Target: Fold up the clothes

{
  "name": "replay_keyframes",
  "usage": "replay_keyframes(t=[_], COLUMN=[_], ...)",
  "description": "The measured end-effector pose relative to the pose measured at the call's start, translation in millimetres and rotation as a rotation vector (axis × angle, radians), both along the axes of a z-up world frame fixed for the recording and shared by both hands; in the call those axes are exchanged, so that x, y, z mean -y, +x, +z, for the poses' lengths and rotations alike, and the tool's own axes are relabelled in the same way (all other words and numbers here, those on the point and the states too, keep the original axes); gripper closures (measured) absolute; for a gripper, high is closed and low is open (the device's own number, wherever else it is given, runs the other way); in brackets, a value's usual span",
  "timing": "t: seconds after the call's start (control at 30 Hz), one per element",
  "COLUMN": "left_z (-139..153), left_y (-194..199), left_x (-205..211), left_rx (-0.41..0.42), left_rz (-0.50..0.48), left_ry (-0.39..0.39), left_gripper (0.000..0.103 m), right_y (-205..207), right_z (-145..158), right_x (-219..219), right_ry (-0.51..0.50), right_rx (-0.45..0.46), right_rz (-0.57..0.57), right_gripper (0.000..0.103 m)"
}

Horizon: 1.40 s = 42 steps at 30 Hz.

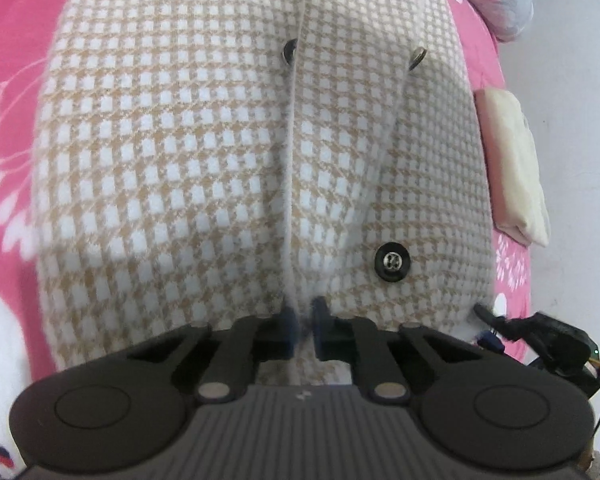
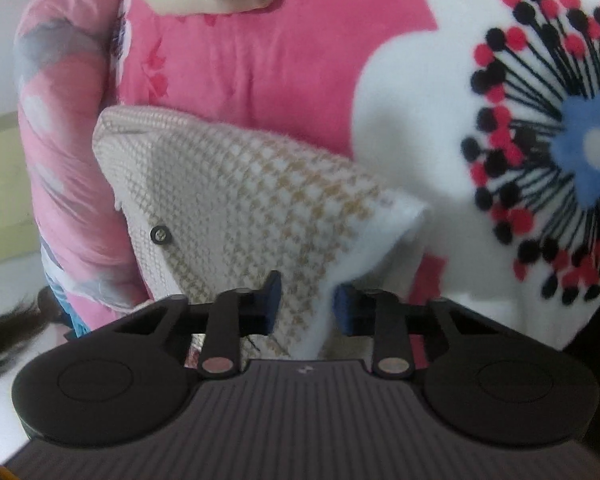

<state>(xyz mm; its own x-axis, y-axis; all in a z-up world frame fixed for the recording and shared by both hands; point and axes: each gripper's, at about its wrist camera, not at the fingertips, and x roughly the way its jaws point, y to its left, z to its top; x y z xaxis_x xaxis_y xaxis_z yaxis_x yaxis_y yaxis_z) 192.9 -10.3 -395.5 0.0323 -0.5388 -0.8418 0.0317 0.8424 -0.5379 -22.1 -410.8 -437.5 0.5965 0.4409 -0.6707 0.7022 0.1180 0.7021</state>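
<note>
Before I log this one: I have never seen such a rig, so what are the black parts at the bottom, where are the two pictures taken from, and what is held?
Each picture comes from a camera on a hand-held gripper that a person carries, looking along its two fingers. The left hand-held gripper is pinched on the hem of a beige-and-white checked cardigan with dark buttons. The right hand-held gripper is closed on another part of it. It lies on a pink flowered bedspread; a folded cream cloth sits nearby.
</note>
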Motion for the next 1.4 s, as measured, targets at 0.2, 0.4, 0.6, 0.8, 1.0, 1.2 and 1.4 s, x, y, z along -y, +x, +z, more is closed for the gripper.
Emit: replay_keyframes(t=[0.2, 0.4, 0.6, 0.8, 1.0, 1.2, 1.4], left_z=[31.7, 4.8, -5.4, -9.3, -7.0, -17.5, -23.7], left_y=[-23.3, -30.6, -26.2, -18.7, -17.0, -17.6, -22.2], left_x=[0.0, 14.6, 31.5, 46.1, 49.1, 75.8, 77.2], left_rx=[0.014, -0.008, 0.032, 0.031, 0.033, 0.064, 0.059], left_rz=[0.048, 0.035, -0.048, -0.088, -0.078, -0.104, -0.058], left_ry=[-0.023, 0.027, 0.091, 0.116, 0.130, 0.144, 0.123], left_gripper=[0.099, 0.099, 0.097, 0.094, 0.093, 0.091, 0.091], right_y=[13.3, 19.8, 22.6, 38.8, 91.1, 188.8, 226.0], right_z=[34.9, 19.8, 8.3, 47.1, 69.4, 24.8, -12.2], right_x=[17.3, 33.6, 26.8, 54.3, 101.3, 76.8, 36.9], right_ry=[-0.102, -0.142, -0.201, -0.161, -0.312, -0.434, -0.407], right_rx=[0.095, 0.047, -0.019, 0.090, 0.223, 0.295, 0.316], right_rz=[0.156, 0.254, 0.430, 0.676, 0.544, 0.612, 0.680], right_gripper=[0.101, 0.101, 0.096, 0.080, 0.060, 0.060, 0.059])
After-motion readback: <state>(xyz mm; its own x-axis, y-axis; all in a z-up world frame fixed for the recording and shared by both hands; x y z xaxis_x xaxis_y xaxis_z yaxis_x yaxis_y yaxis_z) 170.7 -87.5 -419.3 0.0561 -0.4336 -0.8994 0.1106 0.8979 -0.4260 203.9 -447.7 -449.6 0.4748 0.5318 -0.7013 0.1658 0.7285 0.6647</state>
